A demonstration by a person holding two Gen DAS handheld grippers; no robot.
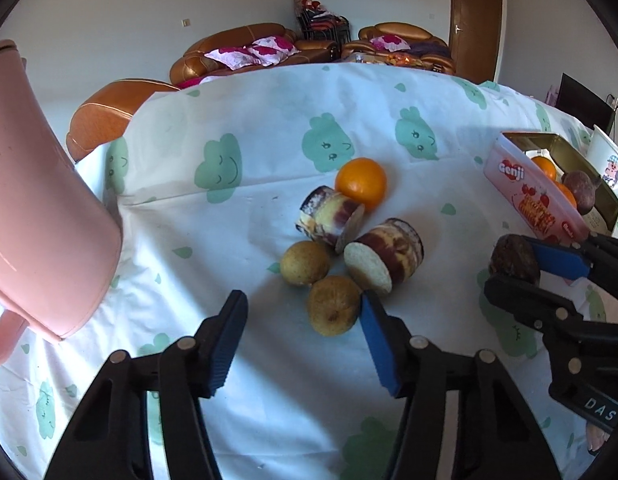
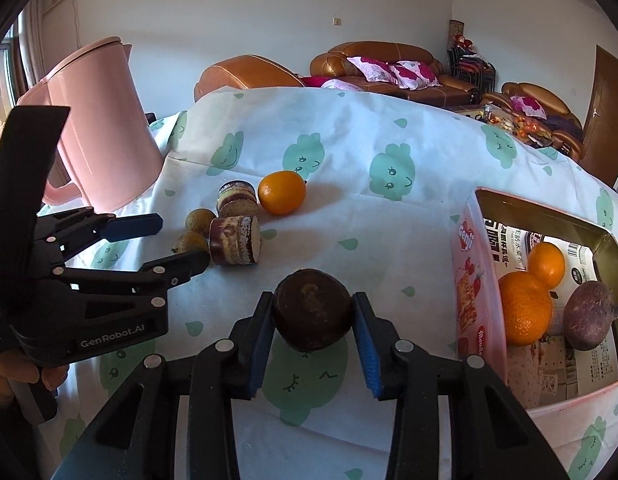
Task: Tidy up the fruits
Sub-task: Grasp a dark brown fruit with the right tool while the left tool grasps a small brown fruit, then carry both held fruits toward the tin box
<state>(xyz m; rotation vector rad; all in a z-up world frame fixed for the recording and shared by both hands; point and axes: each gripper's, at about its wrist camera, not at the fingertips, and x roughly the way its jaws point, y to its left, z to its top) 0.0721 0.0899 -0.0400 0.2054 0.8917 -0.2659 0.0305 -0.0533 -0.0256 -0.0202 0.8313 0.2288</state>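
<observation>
Dark brown round fruit, clamped between the blue pads of the right claw, held above the tabletop just left of the pink tin. Tin contents: two oranges, one large and one smaller, plus one purple-brown fruit at the right. Left claw: jaws wide, gripping nothing, its right pad just beside a brownish-yellow fruit. Loose group on the cloud-print cloth: second brownish-yellow fruit, two purple-and-cream cut cylinders lying on their sides, one orange behind them. Pink kettle stands at the far left.
</observation>
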